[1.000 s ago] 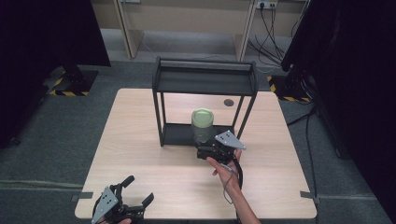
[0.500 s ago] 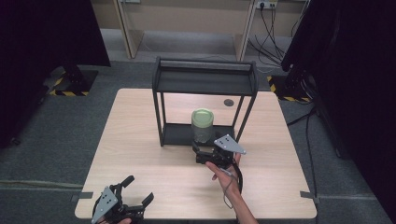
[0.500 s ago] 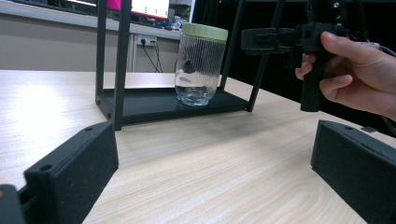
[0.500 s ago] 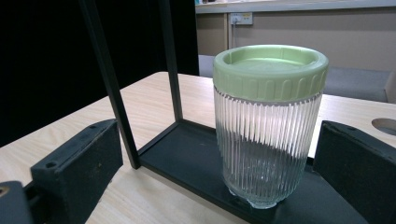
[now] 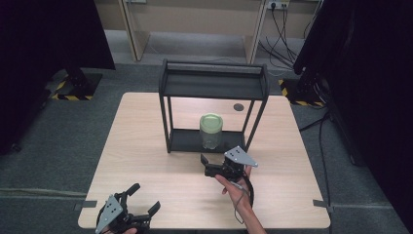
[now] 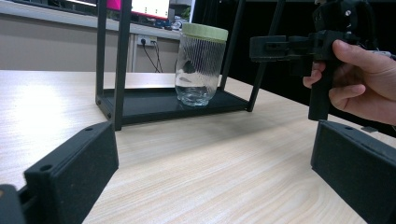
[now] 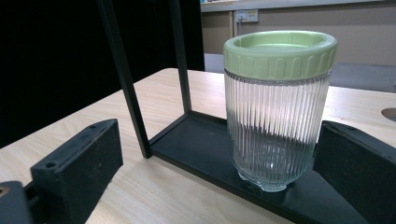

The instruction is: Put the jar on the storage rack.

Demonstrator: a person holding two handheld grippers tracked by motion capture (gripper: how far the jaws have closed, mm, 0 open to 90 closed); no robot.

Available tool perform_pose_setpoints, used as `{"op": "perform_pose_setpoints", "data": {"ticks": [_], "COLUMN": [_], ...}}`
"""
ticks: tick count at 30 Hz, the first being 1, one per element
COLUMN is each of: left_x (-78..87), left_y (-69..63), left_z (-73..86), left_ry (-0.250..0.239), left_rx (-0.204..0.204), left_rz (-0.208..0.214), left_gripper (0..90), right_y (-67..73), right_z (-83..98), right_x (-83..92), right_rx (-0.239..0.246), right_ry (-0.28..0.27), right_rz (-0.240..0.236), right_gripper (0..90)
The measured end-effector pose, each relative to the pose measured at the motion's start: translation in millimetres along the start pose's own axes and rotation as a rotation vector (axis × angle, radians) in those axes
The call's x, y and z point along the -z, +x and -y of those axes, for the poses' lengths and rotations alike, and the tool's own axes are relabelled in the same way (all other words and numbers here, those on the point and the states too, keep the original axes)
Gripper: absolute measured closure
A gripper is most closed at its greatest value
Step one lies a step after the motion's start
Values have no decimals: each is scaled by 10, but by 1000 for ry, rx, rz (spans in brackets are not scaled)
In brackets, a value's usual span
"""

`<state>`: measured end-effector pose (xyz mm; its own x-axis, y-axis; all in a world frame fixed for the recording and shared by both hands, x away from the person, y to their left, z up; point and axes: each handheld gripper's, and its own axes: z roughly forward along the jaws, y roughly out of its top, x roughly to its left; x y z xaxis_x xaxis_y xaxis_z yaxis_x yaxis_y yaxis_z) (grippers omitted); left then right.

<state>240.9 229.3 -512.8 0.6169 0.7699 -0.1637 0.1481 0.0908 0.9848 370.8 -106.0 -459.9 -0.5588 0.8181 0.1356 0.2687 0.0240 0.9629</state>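
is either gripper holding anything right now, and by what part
Nothing is held. The right gripper is open in front of the jar, not touching it; the left gripper is open over the table.

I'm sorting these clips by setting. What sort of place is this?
Probably a lab or test room, not a home: a lone light wooden table on grey carpet, black curtains at both sides, and yellow-and-black hazard-striped stand bases. A ribbed glass jar with green lid sits staged on a black metal shelf rack.
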Motion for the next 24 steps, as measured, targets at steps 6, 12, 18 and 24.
{"op": "perform_pose_setpoints", "data": {"ticks": [6,12,18,24], "left_x": [1,1,1,-2], "left_y": [1,0,0,1], "left_z": [0,-1,-1,2], "left_ry": [0,-1,-1,1], "left_rx": [0,0,0,0], "left_rz": [-1,-1,-1,-1], "left_gripper": [1,1,1,1], "right_y": [7,17,35,51], "right_z": [9,28,55,72], "right_x": [15,51,94,139], "right_rx": [-4,-2,9,13], "right_ry": [1,1,6,9], "right_rz": [-2,-7,-7,-17], "right_gripper": [18,17,18,18]}}
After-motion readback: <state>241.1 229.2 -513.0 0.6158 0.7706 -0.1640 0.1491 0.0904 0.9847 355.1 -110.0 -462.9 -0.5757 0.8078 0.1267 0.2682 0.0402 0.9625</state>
